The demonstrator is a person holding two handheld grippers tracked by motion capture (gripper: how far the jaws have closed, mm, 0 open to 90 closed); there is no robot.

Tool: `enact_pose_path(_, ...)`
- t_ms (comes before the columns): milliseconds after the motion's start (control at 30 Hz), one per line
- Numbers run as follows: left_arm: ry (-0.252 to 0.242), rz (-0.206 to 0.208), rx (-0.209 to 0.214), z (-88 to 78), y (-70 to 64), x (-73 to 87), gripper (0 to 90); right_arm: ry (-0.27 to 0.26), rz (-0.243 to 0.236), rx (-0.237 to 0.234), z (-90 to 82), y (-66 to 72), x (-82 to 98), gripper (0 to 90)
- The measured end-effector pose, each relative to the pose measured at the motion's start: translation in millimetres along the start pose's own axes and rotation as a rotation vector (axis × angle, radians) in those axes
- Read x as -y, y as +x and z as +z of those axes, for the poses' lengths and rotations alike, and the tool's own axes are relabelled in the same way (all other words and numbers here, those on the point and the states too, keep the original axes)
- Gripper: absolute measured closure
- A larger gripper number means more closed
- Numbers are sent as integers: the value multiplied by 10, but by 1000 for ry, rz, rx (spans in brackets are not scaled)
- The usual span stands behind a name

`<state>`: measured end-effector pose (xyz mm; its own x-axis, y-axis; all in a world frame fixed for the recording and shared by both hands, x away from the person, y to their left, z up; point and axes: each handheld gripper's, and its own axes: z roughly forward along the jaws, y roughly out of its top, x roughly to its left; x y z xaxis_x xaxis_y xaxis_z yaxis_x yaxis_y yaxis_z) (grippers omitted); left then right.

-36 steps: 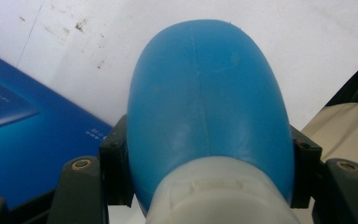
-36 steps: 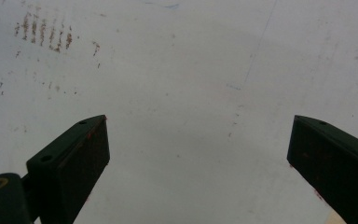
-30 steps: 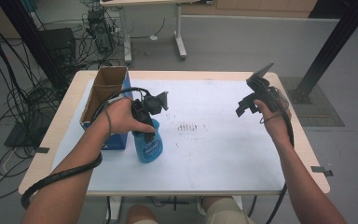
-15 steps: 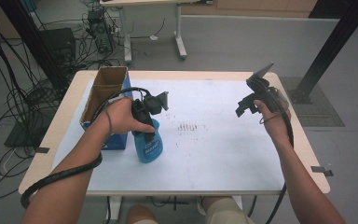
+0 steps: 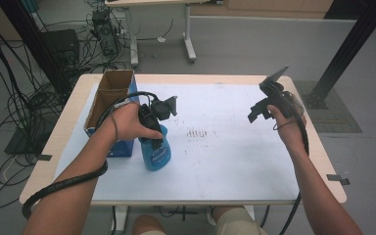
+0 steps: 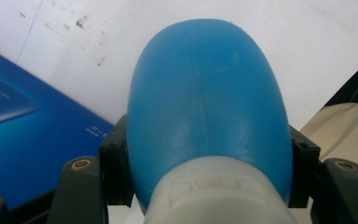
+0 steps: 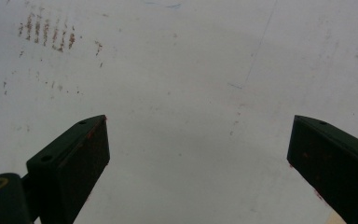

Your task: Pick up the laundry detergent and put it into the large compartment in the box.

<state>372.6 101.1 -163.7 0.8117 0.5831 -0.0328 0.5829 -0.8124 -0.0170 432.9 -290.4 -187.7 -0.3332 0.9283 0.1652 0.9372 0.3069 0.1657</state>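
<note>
L gripper (image 5: 154, 128) is clamped on the blue bottle (image 5: 155, 151), jaws pressing its sides just below the white cap; in the left gripper view the bottle (image 6: 205, 98) bulges out between the two black jaws w/ the cap at the bottom edge. Bottle stands upright on the white sheet (image 5: 225, 161), left of centre on the table (image 5: 318, 161), touching or just beside the blue box (image 5: 108, 105) on its left; can't tell which. Box is open at the top, cardboard inside, sitting at the table's far-left part. Its blue side (image 6: 23, 140) shows left of the bottle in the left gripper view.

R gripper (image 5: 255, 113) is held up over the right side of the table, well apart from the bottle, jaws wide apart w/ nothing between them. In the right gripper view it (image 7: 198, 149) looks down on bare sheet; brown marks (image 7: 46, 32) lie far-left there. Same marks (image 5: 197, 133) sit mid-sheet, right of the bottle.
</note>
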Motion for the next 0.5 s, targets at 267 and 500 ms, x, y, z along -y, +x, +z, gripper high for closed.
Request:
enact_pose_path(267,-1,-8,-9,-144,-34,-9,370,-6,-1,0,-15,1,15,57)
enact_pose_path(500,-2,-42,-15,-558,-80,-102,370,-9,-8,2,-49,49,19,56)
